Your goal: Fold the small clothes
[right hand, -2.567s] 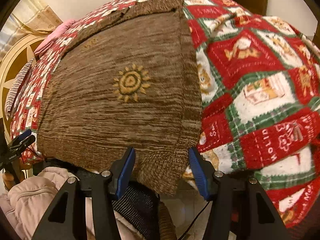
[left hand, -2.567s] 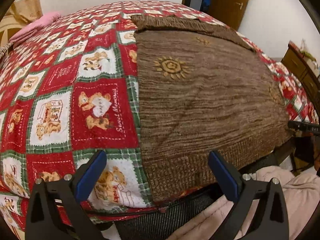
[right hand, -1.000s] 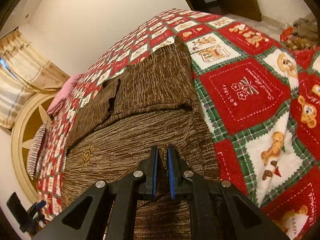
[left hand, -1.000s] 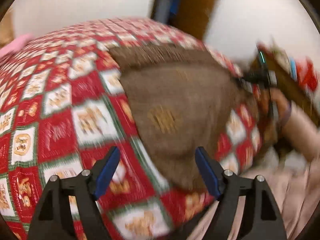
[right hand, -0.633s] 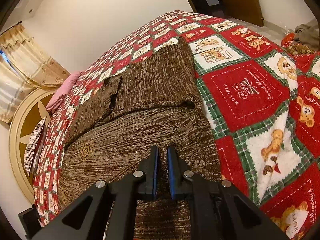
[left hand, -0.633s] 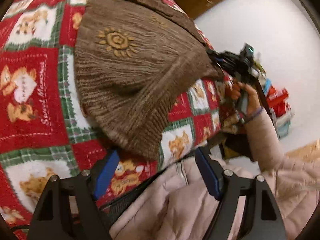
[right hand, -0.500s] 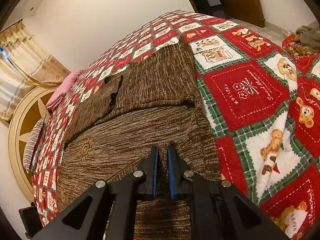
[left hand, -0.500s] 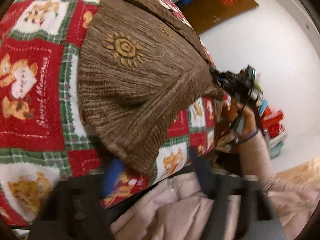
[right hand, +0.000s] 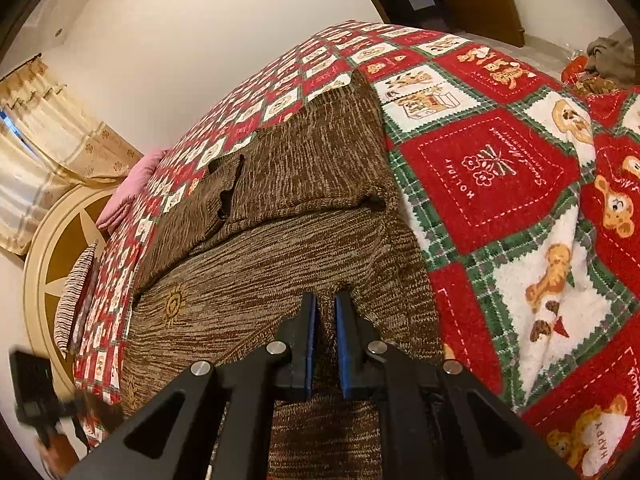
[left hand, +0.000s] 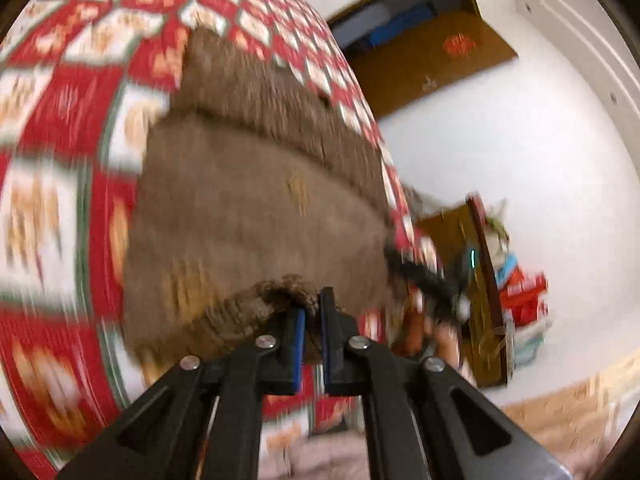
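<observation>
A brown knitted sweater [right hand: 288, 216] with small sun motifs lies on a red, green and white patchwork bedspread [right hand: 500, 184], its sleeves folded across the far part. My right gripper [right hand: 325, 308] is shut on the sweater's near hem at its right side. In the blurred left wrist view, my left gripper [left hand: 313, 308] is shut on the sweater's [left hand: 256, 200] near hem, which bunches up at the fingertips. The other gripper [left hand: 424, 280] shows at the sweater's right edge there.
A pink pillow [right hand: 132, 184] and a striped cloth [right hand: 76, 296] lie at the bed's far left by a round headboard [right hand: 52, 240]. A wooden cabinet [left hand: 480, 280] and a brown door [left hand: 420, 60] stand to the right. Clothes lie on the floor [right hand: 608, 56].
My left gripper was open over the near hem and is now shut on it, moving fast. My right gripper stays shut on the hem, hardly moved.
</observation>
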